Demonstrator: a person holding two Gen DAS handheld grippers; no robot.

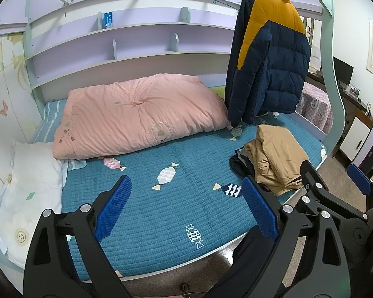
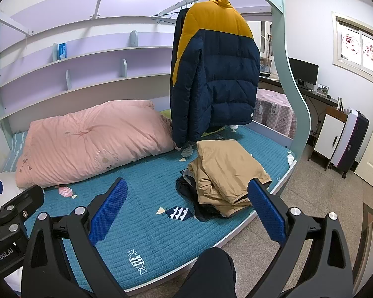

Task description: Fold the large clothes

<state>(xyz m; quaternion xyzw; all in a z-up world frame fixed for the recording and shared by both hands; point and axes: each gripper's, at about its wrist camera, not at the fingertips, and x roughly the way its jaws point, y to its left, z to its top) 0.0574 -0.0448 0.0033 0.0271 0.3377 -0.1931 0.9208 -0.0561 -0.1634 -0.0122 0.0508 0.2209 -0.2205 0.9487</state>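
A navy and mustard puffer jacket (image 1: pixel 271 59) hangs from a rail above the far right of the bed; it also shows in the right wrist view (image 2: pixel 216 74). A folded tan garment (image 1: pixel 276 159) lies on a small pile of dark clothes at the bed's right edge, also in the right wrist view (image 2: pixel 226 173). My left gripper (image 1: pixel 186 211) is open and empty above the near edge of the teal bedspread (image 1: pixel 161 198). My right gripper (image 2: pixel 186 213) is open and empty, just in front of the tan pile. The right gripper also appears in the left wrist view (image 1: pixel 335 181).
A pink quilt (image 1: pixel 136 114) lies folded across the back of the bed, and a white pillow (image 1: pixel 29 193) at the left. Shelves run along the wall behind. A bed frame post (image 2: pixel 293 74) stands at the right, with a desk, monitor and suitcase (image 2: pixel 353 139) beyond.
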